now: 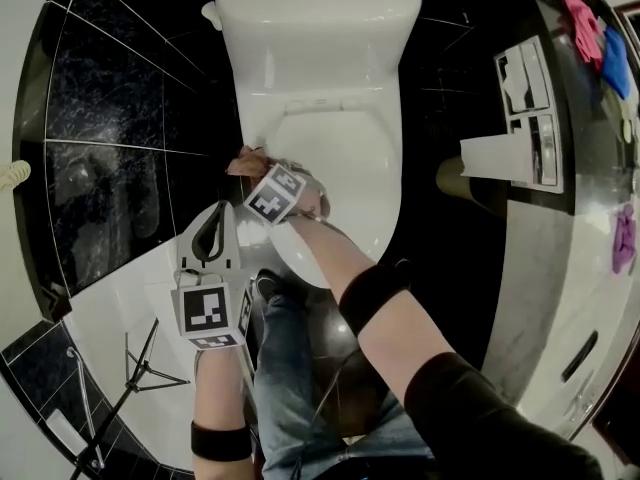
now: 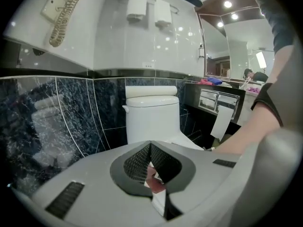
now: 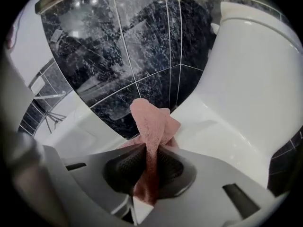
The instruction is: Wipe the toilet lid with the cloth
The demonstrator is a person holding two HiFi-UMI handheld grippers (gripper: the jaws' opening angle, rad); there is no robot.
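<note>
The white toilet lid lies closed below the tank. My right gripper is at the lid's left edge, shut on a pink cloth. In the right gripper view the cloth is pinched between the jaws and sticks out beyond them, over the rim of the lid beside the dark tiled wall. My left gripper hangs lower left of the toilet, off the lid, its jaws shut with nothing held. From the left gripper view the toilet tank stands straight ahead.
A toilet paper roll hangs on the right under a dark counter with coloured cloths. Black marble tiles line the wall on the left. A wall phone handset and a thin metal stand are at the left. The person's jeans are below.
</note>
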